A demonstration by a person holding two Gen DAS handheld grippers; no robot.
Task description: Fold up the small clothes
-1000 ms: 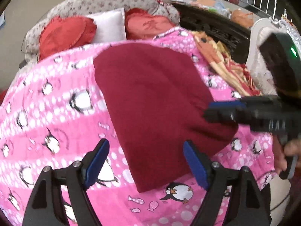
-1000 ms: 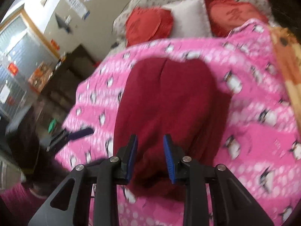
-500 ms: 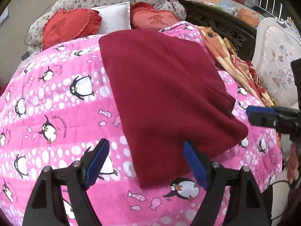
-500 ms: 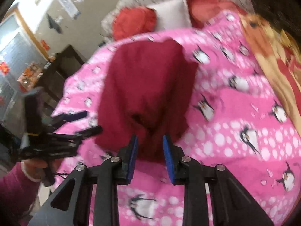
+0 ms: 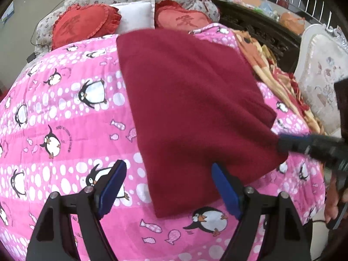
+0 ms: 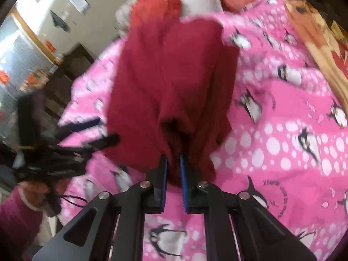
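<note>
While the left gripper (image 5: pixel 168 188) hangs wide open, tilted down over the pink bedspread (image 5: pixel 65 130), the right gripper (image 6: pixel 173 174) pinches the maroon garment's (image 5: pixel 191 100) near corner, apparently lifting it.

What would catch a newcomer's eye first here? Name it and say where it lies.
The dark red garment stands out first, spread across the middle of the bright pink penguin-print quilt that covers the bed. Its near right corner is pinched in the right gripper, while the left gripper hangs open above the garment's near edge. Two red heart-shaped cushions flank a white pillow at the head of the bed.
</note>
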